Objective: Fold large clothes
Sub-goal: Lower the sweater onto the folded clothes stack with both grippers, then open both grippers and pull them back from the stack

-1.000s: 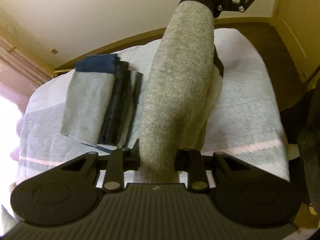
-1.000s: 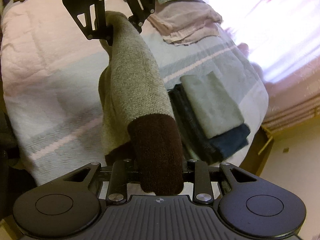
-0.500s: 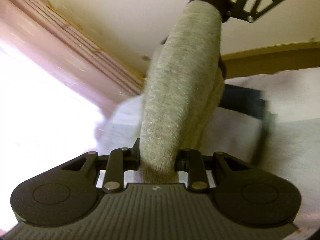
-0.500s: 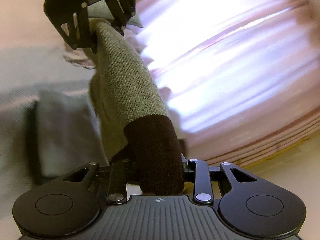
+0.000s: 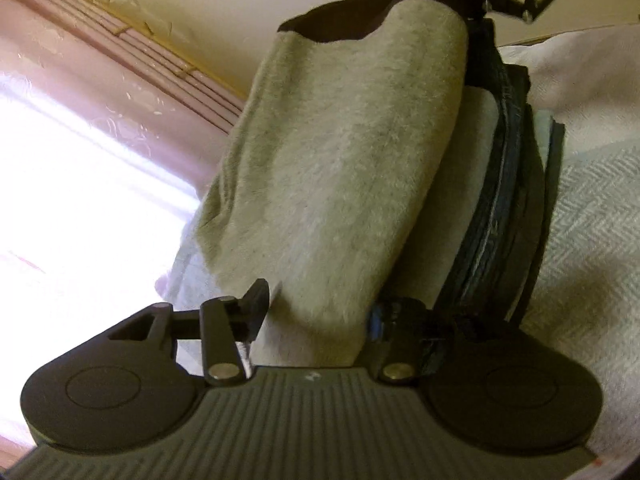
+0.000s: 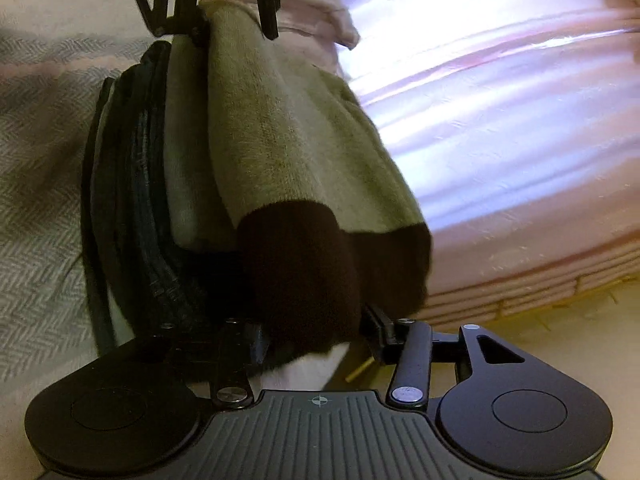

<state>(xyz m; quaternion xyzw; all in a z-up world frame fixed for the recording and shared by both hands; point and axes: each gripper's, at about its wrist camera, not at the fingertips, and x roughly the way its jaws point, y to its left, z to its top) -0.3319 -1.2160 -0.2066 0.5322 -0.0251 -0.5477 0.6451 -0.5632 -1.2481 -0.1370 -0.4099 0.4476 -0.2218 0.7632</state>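
The folded grey knit sweater (image 5: 340, 152) with its dark brown band (image 6: 312, 264) lies on top of a pile of folded clothes (image 5: 504, 216). The pile holds dark jeans (image 6: 132, 184) and a pale grey garment. My left gripper (image 5: 320, 312) is at the sweater's grey end. Its jaws are opening, with the cloth between them and a gap at the left finger. At the brown end, my right gripper (image 6: 320, 332) also has its jaws opening, the band loose between them. Each gripper shows at the top of the other's view.
The pile sits near the edge of a bed with a herringbone spread (image 5: 592, 200) (image 6: 40, 200). A pink curtain (image 6: 520, 120) hangs bright just past the edge. Folded pink cloth (image 6: 320, 20) lies further back on the bed.
Both grippers swung the sweater over and down onto the pile of clothes. Their jaws, shut on the sweater's two ends before, now stand apart, and the sweater has spread wider.
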